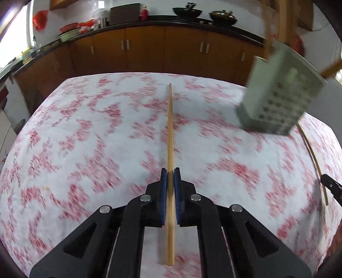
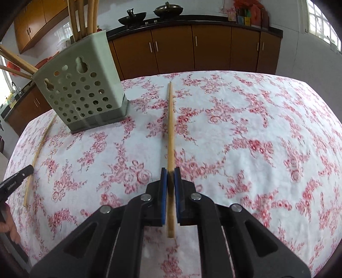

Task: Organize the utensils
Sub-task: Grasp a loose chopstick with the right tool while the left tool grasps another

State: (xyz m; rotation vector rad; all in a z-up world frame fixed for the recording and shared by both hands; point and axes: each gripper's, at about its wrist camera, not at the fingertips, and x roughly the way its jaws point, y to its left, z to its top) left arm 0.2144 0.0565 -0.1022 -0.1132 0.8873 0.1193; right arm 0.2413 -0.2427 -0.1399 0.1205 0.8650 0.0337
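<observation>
The 2 tongs each clamp 1 chopstick: left tongs (image 1: pixel 170 176), right tongs (image 2: pixel 170 176). 1 more chopstick (image 2: pixel 39 154) lies beside 1 perforated holder (image 2: pixel 85 94) on the floral tabletop (image 2: pixel 245 128).

The tablecloth (image 2: pixel 245 128) lies bare to the right of the holder (image 2: pixel 85 92), which stands at the left with sticks (image 2: pixel 82 17) jutting above its rim.

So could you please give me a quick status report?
Left hand-held gripper shut on chopstick. Right hand-held gripper likewise. Holder upright, nothing blocking.
</observation>
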